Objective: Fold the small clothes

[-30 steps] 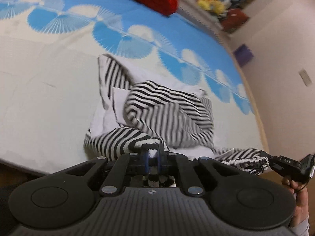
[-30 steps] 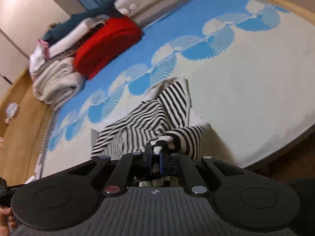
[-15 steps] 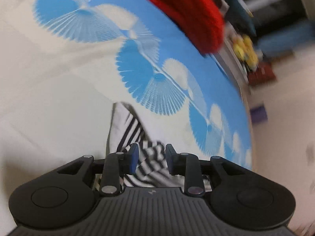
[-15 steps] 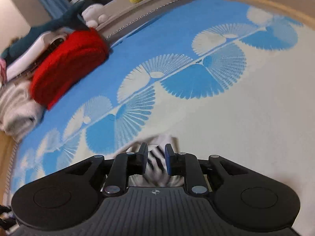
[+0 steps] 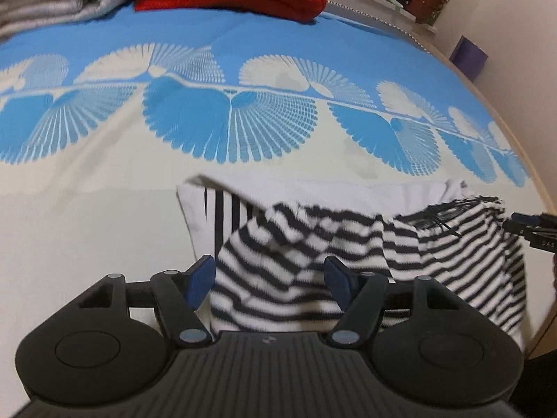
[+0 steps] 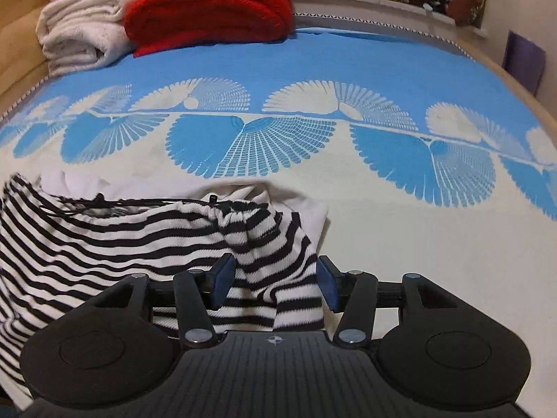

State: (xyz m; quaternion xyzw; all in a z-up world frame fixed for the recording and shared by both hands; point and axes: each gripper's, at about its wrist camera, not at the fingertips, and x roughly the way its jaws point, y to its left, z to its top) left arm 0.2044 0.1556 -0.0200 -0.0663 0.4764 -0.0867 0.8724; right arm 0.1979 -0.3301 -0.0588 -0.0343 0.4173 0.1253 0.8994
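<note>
Both claws gape wide: the left claw (image 5: 268,280) and right claw (image 6: 275,285) each straddle a bunched end of the striped garment (image 5: 348,244) without gripping, the garment lying on the bed (image 5: 87,226). No readable writing anywhere on it.

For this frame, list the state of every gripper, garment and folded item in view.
left gripper: open, fabric between its fingers
right gripper: open, fabric between its fingers
striped garment: rumpled, lying on the bedspread
red blanket: folded
white blanket: folded, beside the red one
</note>
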